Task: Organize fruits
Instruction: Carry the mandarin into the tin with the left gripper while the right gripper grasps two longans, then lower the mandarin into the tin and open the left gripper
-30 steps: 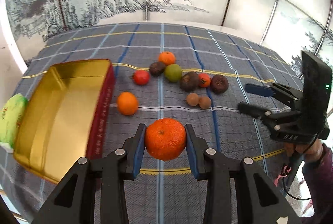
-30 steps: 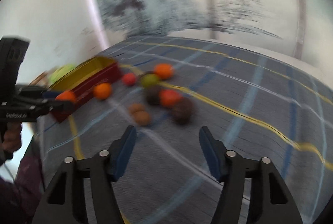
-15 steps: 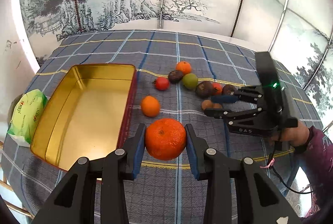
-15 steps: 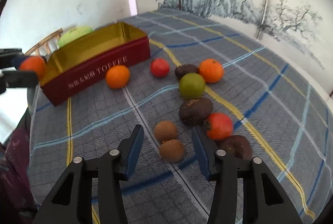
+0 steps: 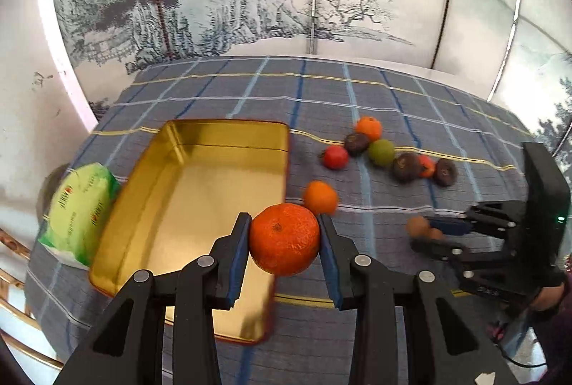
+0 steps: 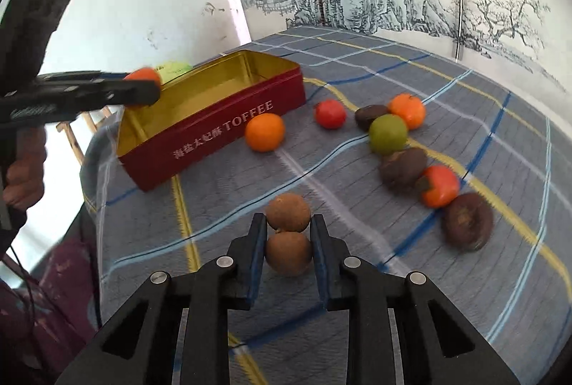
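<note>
A painted landscape screen (image 5: 286,2) closes off the far side of the surface (image 5: 321,91), which is covered in a grey cloth checked with blue, white and yellow lines. On its left part lies the open red tin (image 6: 214,131) with a gold inside, lettered TOFFEE on its long wall; nothing lies in it. A green packet (image 5: 78,206) rests just beyond the tin's far long wall, touching it.

The left gripper (image 5: 284,242) has its fingers (image 5: 237,252) clamped on a large orange mandarin (image 5: 284,243), held above the tin's near right corner. Just behind it on the cloth sits a smaller orange (image 6: 265,132), close beside the tin's lettered wall.

Further right the loose fruit lies in a curved line: a red fruit (image 6: 330,113), a dark brown fruit (image 6: 370,116), an orange (image 6: 407,110) and a green fruit (image 6: 388,133) crowded together, then a second dark brown fruit (image 6: 403,167) touching a red persimmon (image 6: 439,186), and a third dark brown fruit (image 6: 467,220) at the end.

The right gripper (image 6: 289,242) has its fingers (image 6: 258,245) closed on the nearer brown fruit (image 6: 289,253). A second small brown fruit (image 6: 288,212) sits touching it at the fingertips. Whether either is off the cloth, I cannot tell.
</note>
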The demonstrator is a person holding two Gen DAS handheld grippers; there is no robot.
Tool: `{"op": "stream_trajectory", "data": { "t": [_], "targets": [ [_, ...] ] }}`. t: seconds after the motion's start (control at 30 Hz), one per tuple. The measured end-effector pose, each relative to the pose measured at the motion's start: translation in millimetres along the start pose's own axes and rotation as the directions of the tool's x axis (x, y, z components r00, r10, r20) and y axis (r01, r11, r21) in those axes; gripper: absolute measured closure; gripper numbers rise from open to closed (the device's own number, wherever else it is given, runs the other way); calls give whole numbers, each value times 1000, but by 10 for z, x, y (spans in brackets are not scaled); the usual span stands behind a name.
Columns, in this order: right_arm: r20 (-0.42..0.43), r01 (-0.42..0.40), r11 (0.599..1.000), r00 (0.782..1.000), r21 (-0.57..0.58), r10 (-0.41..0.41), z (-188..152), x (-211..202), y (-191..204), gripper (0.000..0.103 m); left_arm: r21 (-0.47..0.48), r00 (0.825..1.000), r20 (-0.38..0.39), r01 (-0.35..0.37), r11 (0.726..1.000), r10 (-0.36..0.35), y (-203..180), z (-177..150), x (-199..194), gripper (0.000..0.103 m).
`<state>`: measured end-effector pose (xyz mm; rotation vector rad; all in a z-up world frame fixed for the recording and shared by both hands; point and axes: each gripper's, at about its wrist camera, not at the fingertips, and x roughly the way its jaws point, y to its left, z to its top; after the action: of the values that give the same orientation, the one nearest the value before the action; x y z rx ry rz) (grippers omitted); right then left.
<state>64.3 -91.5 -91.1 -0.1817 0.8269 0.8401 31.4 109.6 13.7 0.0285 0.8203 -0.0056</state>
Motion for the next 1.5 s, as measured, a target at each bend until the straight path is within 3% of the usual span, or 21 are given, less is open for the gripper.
{"op": "stream_trajectory", "data": {
  "t": [0.53,1.5],
  "targets": [
    [21,18,998,1000,68,-20,39,-9,-92,77,102,984,-22,-171,980,174,520,283,488,70],
    [14,28,996,999,90,-29,43,34,-142,77,145,960,-141,-222,964,243,965,549,1244,70]
  ]
}}
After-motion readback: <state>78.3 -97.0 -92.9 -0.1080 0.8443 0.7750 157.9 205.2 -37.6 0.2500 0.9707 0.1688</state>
